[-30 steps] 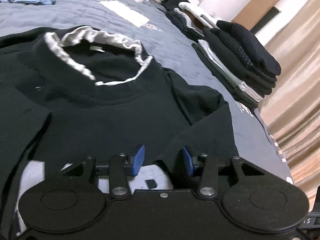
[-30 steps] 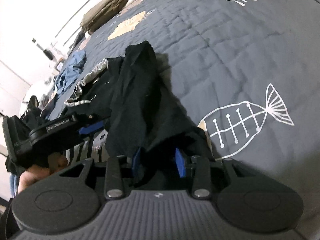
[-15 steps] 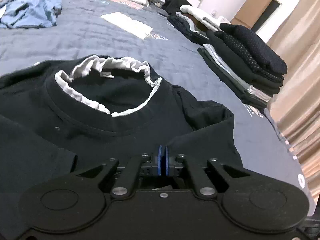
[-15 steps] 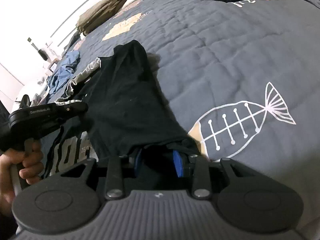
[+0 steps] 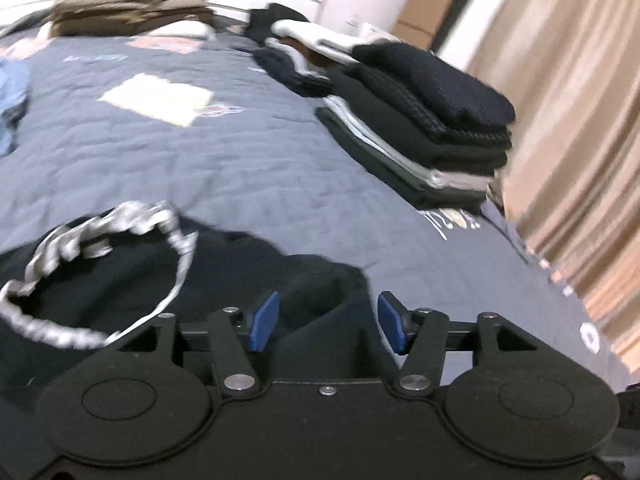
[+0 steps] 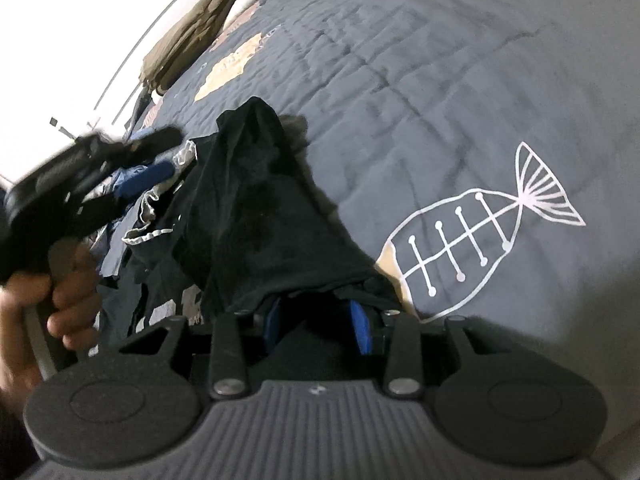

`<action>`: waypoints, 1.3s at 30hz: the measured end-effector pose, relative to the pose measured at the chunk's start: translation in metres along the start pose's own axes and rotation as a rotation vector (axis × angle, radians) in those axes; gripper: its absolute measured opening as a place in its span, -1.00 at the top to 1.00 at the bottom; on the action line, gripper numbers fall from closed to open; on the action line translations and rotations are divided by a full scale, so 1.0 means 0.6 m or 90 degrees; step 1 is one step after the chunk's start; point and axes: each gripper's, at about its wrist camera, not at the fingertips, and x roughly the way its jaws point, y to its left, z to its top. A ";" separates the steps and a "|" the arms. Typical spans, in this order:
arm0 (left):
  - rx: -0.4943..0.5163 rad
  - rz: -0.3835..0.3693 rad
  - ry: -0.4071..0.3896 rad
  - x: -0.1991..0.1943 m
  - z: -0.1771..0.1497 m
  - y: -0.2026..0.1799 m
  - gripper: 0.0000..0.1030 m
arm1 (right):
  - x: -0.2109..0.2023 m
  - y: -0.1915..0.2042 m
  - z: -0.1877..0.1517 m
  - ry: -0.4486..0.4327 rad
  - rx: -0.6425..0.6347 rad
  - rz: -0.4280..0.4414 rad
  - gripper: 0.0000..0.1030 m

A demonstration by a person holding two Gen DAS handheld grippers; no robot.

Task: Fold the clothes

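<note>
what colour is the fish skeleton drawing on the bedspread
White outline, fish skeleton drawing; clearest in the right wrist view.

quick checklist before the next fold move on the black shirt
1. Left gripper free of cloth: ok, its jaws are opening, pads apart and above the black shirt, nothing pinched.
2. Right gripper has the shirt: cannot tell, cloth drapes over its blue pads and hides any contact.
3. Sleeve folded in: ok, it lies over the shirt body.
4. Collar flat: not ok, the grey trim is ruffled.
5. Bedspread beside the shirt clear: ok, only the fish print there.
6. Folded stack clear of the shirt: ok, bare bedspread between them.
</note>
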 end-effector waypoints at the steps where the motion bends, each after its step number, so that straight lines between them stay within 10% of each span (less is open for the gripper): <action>1: 0.002 -0.001 0.009 0.014 0.003 -0.008 -0.07 | 0.000 0.000 0.000 0.000 0.002 0.000 0.28; 9: 0.006 0.038 0.100 0.115 0.014 -0.038 -0.03 | 0.004 0.006 0.000 -0.001 -0.015 -0.013 0.28; 11: 0.015 0.056 0.106 0.133 0.007 -0.035 0.69 | 0.004 0.006 0.001 0.000 -0.019 -0.015 0.28; 15: -0.025 0.007 0.068 0.129 0.000 -0.009 0.83 | 0.002 0.004 0.001 -0.002 -0.018 -0.013 0.28; 20: -0.144 -0.095 -0.007 0.117 -0.002 0.034 0.84 | 0.004 0.016 -0.006 -0.010 -0.064 -0.026 0.29; 29: -0.123 -0.032 0.024 0.103 -0.008 0.055 0.15 | -0.003 0.036 -0.001 0.021 -0.142 -0.047 0.27; 39: -0.158 -0.067 -0.012 -0.064 -0.073 0.079 0.14 | -0.085 0.026 0.037 -0.063 -0.117 -0.020 0.24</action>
